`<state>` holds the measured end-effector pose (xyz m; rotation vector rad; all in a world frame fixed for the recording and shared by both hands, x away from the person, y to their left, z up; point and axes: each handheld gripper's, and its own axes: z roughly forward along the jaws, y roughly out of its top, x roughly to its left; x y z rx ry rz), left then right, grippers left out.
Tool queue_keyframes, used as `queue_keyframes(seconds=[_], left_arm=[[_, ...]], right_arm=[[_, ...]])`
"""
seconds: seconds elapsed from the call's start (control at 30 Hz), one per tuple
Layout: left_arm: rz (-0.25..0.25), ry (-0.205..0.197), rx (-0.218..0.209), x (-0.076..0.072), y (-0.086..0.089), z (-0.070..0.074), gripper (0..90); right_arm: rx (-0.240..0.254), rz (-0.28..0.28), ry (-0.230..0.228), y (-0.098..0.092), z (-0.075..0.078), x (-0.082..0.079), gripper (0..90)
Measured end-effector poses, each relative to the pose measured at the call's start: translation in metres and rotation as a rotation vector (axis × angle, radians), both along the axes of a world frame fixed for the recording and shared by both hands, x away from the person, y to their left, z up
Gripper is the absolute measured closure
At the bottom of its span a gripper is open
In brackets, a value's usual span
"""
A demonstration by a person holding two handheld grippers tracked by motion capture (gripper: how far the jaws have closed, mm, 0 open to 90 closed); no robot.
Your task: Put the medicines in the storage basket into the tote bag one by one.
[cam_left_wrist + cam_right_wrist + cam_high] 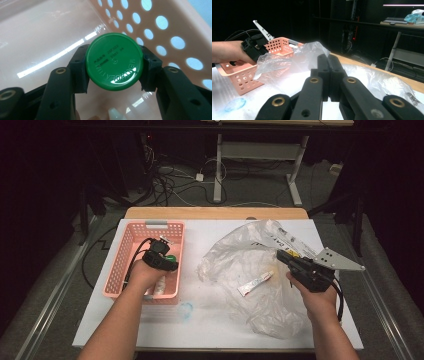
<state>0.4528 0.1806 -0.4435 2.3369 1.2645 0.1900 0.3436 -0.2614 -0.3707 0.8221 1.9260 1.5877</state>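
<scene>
We see the left gripper (113, 66) reaching down into the pink perforated plastic basket (125, 251) at the left of the white tabletop (210, 320), its fingers (79, 67) clamped on the two sides of a round green plastic lid (114, 61) with raised lettering. The flat top of the lid faces straight up the left gripper view, so its short axis points along the fingers and away from the glossy basket floor; whatever lies under the lid is hidden, and the lettering is too faint to read fully. In the high view the lid (171, 258) is a small green patch half covered by the gripper (161, 257). The right gripper (328, 72) has its fingers pressed together on nothing, above the crumpled clear plastic bag (240, 265). A small white tube (255, 283) lies slantwise under the film, its print unreadable.
</scene>
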Motion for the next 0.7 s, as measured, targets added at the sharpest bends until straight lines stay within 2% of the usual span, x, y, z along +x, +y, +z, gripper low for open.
queue_keyframes(seconds=[0.33,0.57,0.7], left_arm=[[0.008,-0.008,0.012,-0.002,0.0,0.002,49.8],[0.023,-0.037,-0.003,-0.008,0.004,0.013,49.9],[0.024,-0.055,0.003,-0.014,0.005,0.019,49.9]], right_arm=[[-0.001,-0.003,0.003,0.0,0.0,-0.001,90.0],[-0.002,-0.003,-0.004,-0.001,0.001,-0.001,90.0],[0.002,-0.002,-0.002,0.0,0.001,-0.001,90.0]])
